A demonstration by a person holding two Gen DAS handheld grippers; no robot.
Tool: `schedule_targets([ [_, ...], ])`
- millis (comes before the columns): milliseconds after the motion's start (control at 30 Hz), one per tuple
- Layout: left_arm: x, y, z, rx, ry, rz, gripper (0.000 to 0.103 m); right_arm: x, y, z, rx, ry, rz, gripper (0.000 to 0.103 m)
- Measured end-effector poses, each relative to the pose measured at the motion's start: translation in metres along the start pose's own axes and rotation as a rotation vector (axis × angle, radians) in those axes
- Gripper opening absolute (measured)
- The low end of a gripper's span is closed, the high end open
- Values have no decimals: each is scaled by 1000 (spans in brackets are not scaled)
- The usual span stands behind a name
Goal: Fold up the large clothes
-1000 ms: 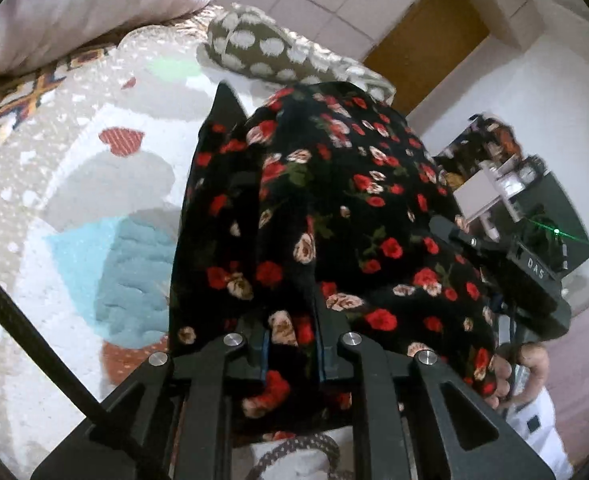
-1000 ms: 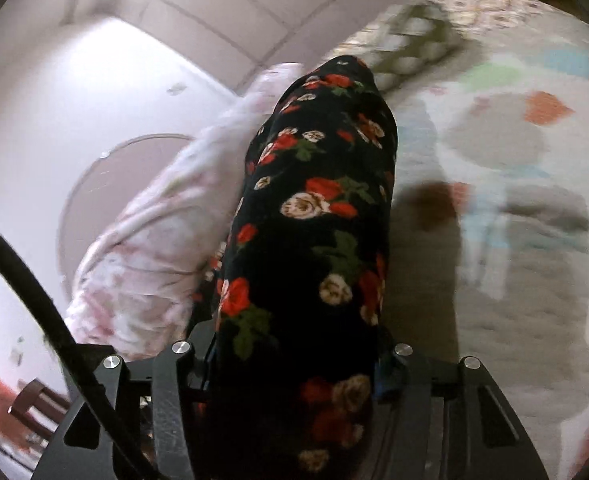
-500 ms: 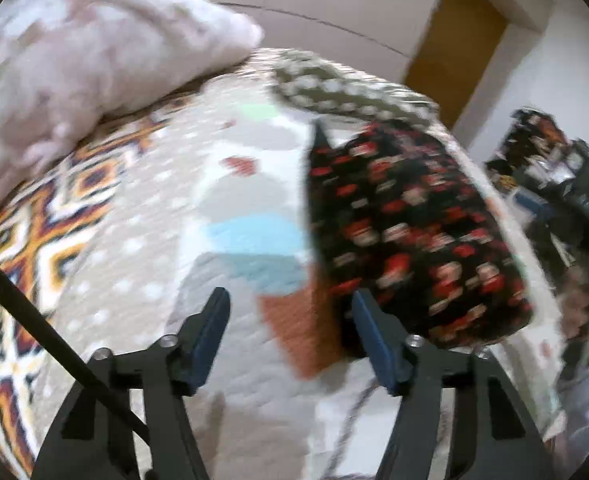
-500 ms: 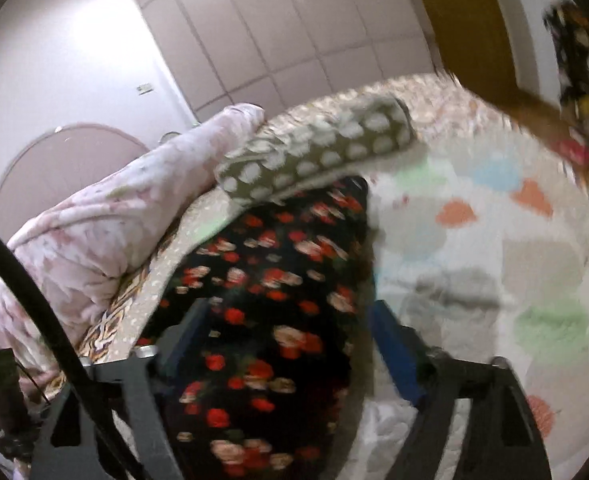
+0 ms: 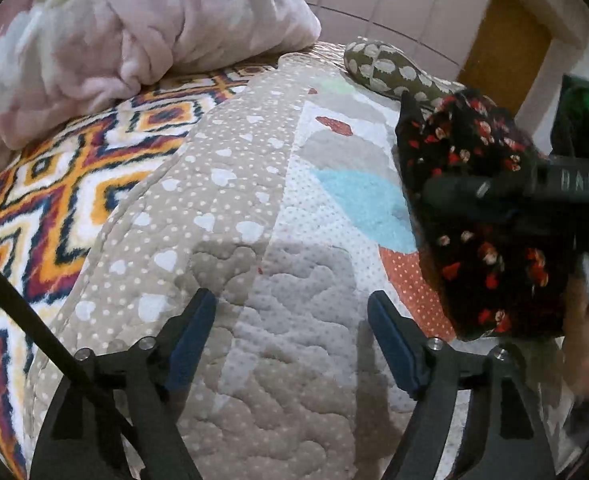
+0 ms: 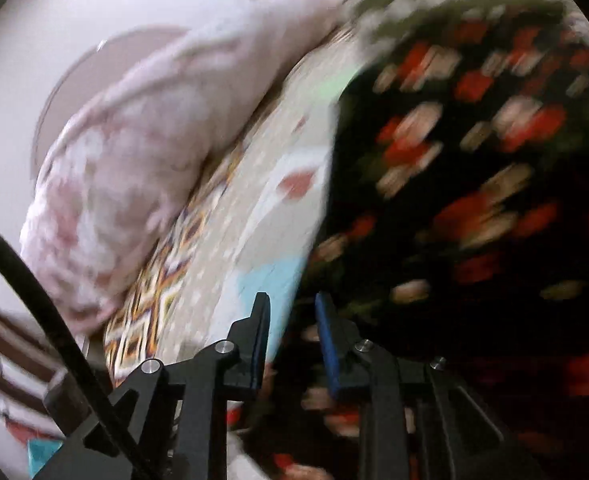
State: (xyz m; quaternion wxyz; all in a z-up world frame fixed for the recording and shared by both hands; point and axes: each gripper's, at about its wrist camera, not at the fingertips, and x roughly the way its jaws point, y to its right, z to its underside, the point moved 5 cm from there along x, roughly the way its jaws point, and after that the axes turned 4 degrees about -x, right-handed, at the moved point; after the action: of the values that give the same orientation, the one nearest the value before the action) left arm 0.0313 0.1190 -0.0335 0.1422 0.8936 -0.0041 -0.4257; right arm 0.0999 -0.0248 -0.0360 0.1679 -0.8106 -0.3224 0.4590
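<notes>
The black garment with red and cream flowers (image 5: 474, 148) lies folded on the quilt at the right of the left wrist view. My left gripper (image 5: 290, 296) hovers over bare quilt to its left, jaws opening and nothing between them. The black body of my right gripper (image 5: 566, 180) reaches across the garment from the right. In the blurred right wrist view the garment (image 6: 474, 160) fills the right half. My right gripper (image 6: 291, 298) is closing at the garment's left edge. That edge runs into the narrow gap, and the pads do not press on it.
The bed's quilt (image 5: 254, 200) has hearts and coloured patches. A pink fluffy blanket (image 5: 114, 32) is heaped at the back left on a zigzag-patterned cover (image 5: 54, 168). A spotted olive pillow (image 5: 386, 68) lies beyond the garment. A person's hand (image 5: 586, 340) is at the lower right.
Both grippers let go of the hanging garment, which now lies folded on the bed. The left one opened wide and moved away to the left. The right one swung to the garment's left edge and narrowed.
</notes>
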Motion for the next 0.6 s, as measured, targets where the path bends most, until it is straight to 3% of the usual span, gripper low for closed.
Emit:
schedule_targets([
  [100, 1, 6, -1, 12, -1, -8, 80, 17, -13, 17, -89, 4, 78, 26],
  [333, 2, 7, 0, 24, 1, -19, 81, 6, -12, 18, -100, 11, 72, 24],
  [600, 3, 9, 0, 34, -3, -19, 83, -73, -39, 3, -166, 144, 26, 25],
])
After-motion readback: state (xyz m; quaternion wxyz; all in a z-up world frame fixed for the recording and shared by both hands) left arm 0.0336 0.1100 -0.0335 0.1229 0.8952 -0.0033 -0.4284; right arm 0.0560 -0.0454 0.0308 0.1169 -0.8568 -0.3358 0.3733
